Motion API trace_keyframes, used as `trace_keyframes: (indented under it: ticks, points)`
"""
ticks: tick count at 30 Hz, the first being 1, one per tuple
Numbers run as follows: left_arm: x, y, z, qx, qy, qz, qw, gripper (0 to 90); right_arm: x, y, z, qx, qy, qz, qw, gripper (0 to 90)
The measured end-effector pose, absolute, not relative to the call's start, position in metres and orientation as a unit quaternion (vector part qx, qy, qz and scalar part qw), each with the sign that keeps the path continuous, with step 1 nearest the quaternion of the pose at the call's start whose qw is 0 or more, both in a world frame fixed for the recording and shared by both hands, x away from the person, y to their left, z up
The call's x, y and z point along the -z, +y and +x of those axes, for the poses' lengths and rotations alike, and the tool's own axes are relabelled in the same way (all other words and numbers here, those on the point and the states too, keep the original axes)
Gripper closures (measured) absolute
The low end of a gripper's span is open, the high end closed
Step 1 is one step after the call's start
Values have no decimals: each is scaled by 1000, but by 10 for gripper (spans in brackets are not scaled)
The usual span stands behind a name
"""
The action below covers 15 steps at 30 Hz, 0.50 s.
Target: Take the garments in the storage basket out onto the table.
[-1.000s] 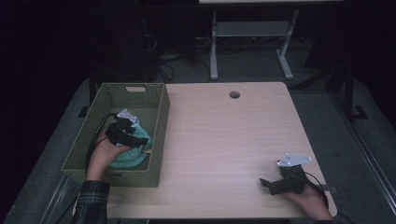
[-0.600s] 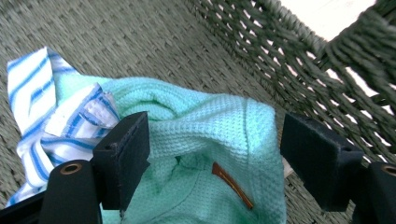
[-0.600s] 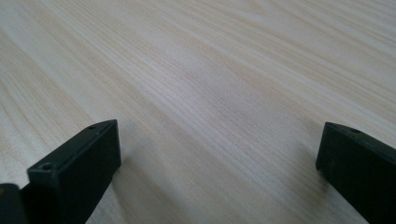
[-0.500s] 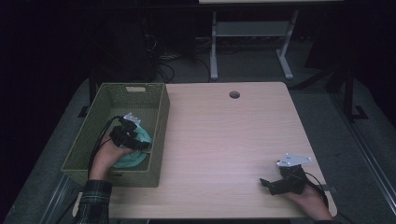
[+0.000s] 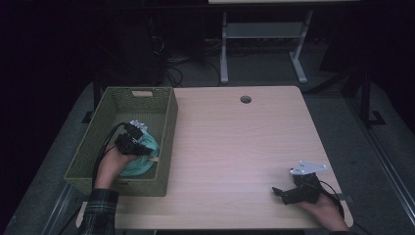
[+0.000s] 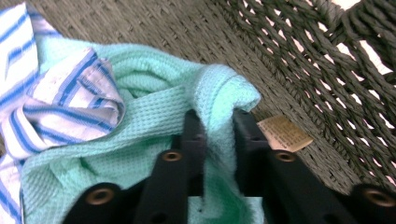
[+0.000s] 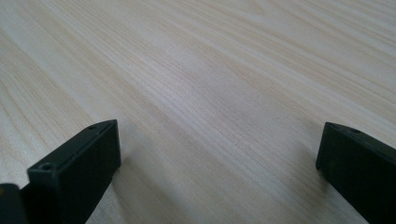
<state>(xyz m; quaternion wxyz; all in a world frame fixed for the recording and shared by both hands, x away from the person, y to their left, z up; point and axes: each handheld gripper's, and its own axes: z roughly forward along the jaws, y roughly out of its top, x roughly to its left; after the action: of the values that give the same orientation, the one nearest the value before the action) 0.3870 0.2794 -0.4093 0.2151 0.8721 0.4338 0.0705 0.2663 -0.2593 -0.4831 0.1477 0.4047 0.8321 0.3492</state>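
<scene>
"Cloth (image 6: 154, 112) sat in the basket (image 5: 161, 142). Why had the left gripper (image 6: 217, 123) just closed on a fold?"

"To lift it out, likely. It was clamped tight."

"And the right gripper (image 7: 217, 154)?"

"Jaws wide apart, resting on the table (image 5: 235, 147), waiting its turn."

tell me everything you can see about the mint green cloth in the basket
The mint green cloth is soft waffle-weave fabric, crumpled on the floor of the woven green basket. A blue-and-white striped cloth lies bunched against it. A tan label shows by its edge. The left gripper, whose jaws have just been closing, pinches a raised fold.
</scene>
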Motion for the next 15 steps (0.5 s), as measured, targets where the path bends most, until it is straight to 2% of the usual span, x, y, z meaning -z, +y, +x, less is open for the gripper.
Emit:
trace_keyframes:
  ticks: [6, 15]
  points:
    - [405, 283, 386, -68, 440, 867, 222, 835, 483, -259, 266, -349, 832, 405, 148, 0]
    - [388, 297, 381, -86, 448, 840, 295, 835, 483, -259, 266, -349, 832, 405, 148, 0]
